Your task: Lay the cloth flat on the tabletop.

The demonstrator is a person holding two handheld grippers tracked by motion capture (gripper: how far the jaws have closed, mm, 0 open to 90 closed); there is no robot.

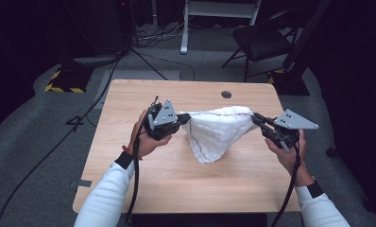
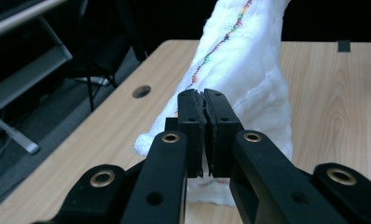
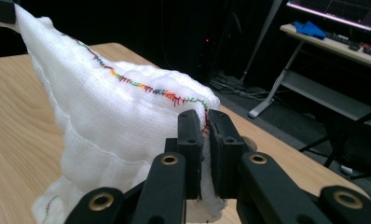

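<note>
Left gripper [image 1: 185, 119] at nine o'clock and right gripper [image 1: 257, 118] at three each clamp the white cloth [image 1: 217, 132] above the table [image 1: 129, 165]

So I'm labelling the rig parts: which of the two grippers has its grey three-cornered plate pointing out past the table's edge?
The right gripper: its grey plate points beyond the table edge. The left gripper has its plate over the wood.
</note>
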